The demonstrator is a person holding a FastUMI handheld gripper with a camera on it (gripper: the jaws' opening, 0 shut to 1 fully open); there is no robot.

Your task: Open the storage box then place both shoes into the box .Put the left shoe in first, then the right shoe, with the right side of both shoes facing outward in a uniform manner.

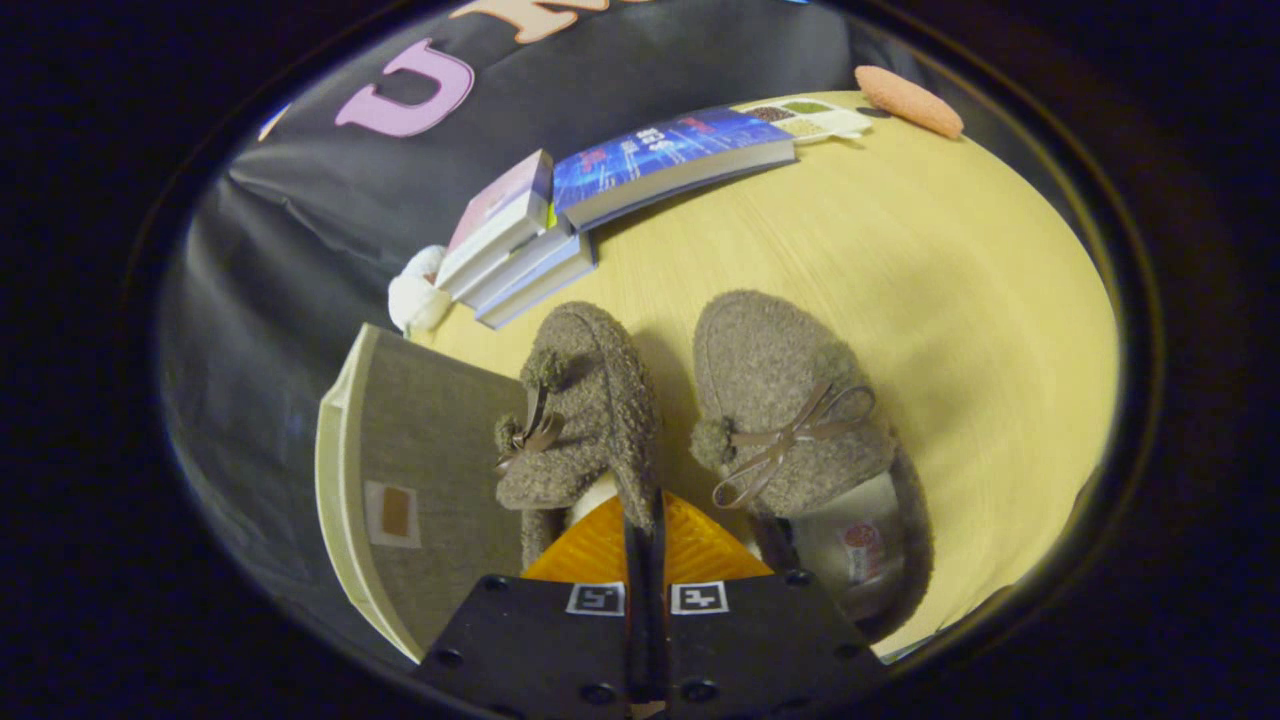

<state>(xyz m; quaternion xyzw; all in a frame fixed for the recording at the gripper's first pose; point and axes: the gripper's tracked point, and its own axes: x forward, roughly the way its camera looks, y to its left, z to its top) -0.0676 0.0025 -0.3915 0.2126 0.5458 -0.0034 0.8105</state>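
**Inspector:** Starting with the shoes. One fuzzy brown shoe (585, 410) is tipping onto its side directly ahead of the fingers, its bow and pom-pom turning toward the storage box (420, 470). The gripper (645, 520) is pinching this shoe's collar edge: the two fingers are sitting almost together, with only the thin wall of the shoe between them.

**Clerk:** So the claw is holding it?

**Inspector:** Both fingers are pressing on that collar edge, yes. The gap is narrow, nearly closed. I cannot tell whether the shoe is resting on the worktop or hanging just clear of it.

**Clerk:** And the other shoe?

**Inspector:** The second shoe (790, 420) is sitting upright on its sole just beside the first, on the far side from the box, its bow facing up and its pale insole showing at the heel. The two shoes are lying close, a shadowed strip of worktop (950, 300) between them.

**Clerk:** The box?

**Inspector:** The grey fabric-lined box is standing at the worktop's edge, right against the held shoe. I cannot tell whether I am looking at its lid or its wall.

**Clerk:** Anything further out?

**Inspector:** Beyond the shoes, a stack of books (515, 245) is lying at the far edge, a large blue book (670, 160) touching it. A white plush item (415, 295) is sitting beside the stack, at the corner. Past the blue book, a compartment tray (810, 118) and an orange oval object (908, 100) are resting near the far corner.
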